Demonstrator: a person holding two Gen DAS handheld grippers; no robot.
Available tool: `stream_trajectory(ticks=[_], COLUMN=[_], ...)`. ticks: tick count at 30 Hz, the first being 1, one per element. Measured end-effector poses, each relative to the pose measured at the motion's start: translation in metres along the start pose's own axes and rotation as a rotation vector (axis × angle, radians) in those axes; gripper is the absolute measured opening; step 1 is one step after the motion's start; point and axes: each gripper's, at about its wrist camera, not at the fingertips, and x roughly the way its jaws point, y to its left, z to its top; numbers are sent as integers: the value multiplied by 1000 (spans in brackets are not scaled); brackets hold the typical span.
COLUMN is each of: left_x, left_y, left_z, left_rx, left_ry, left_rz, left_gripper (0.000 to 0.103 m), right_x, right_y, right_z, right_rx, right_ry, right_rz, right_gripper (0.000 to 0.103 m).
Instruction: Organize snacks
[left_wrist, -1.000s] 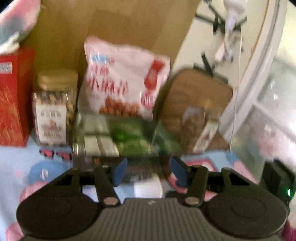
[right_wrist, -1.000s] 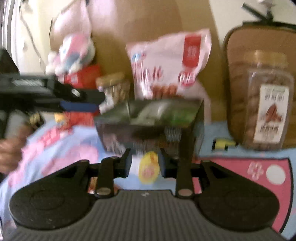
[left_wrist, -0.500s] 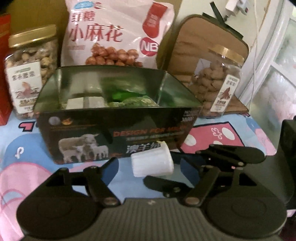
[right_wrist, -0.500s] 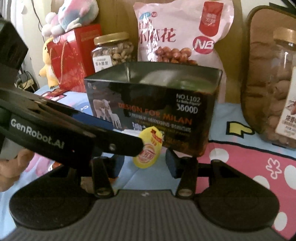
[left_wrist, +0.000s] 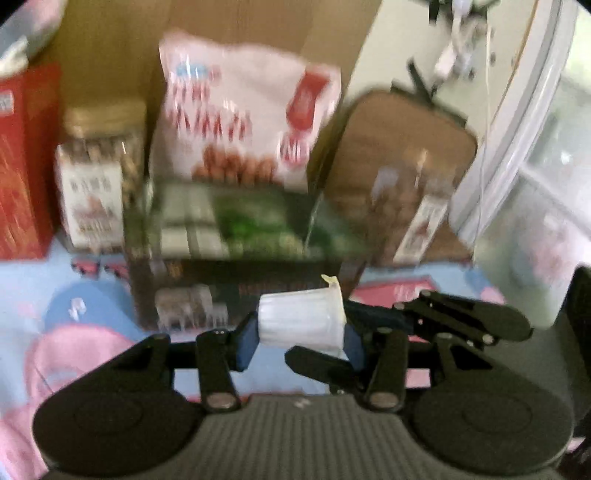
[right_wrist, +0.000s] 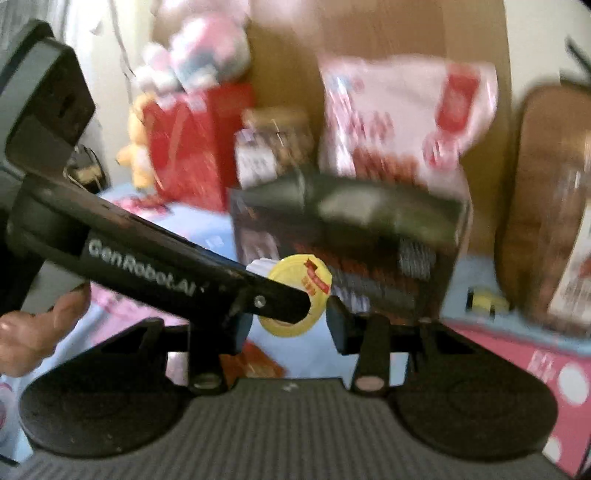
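Left gripper jaws just closed — now clamping jelly cup.

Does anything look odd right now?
The small cup lies sideways between the left gripper's pads, whose jaws just closed on it; the right gripper's fingers straddle its yellow lid, also closing. Two grippers on one cup is unusual.

Ribbed white plastic cup, glossy pink bag, seemingly shiny dark tin
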Motion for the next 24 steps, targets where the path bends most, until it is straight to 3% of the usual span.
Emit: stream_trajectory(ticks=[4,10,11,13,16,20,24], left_x=[9,59,64,64,47,-4,-35], left_y=[6,17,17,17,18,19,24], left_z=[35,57,57,56,50,30,-5], left_rx=[-12,-22,-15,-11,-25,-26,-23], left_ry=[-42,18,20,12,-14,-87,-45], left_rz=[36,102,113,129,105,51,13], left_gripper=[46,50,52,54,54,54,57], right_x=[9,54,54,49,29,-3,-35], right_y=[4,-25,-27,-30,-30,-28,-29], right_z=[29,44,43,40,30,9,-22], right_rx=[-55,14,28,42,63,117,226], right_ry=[-75,-10,-19,-24,-45,-61,-25], right_rz=[-61,-118,-134,-169,-181,-173,-144], right_gripper=[46,48,55,58,57,57,57])
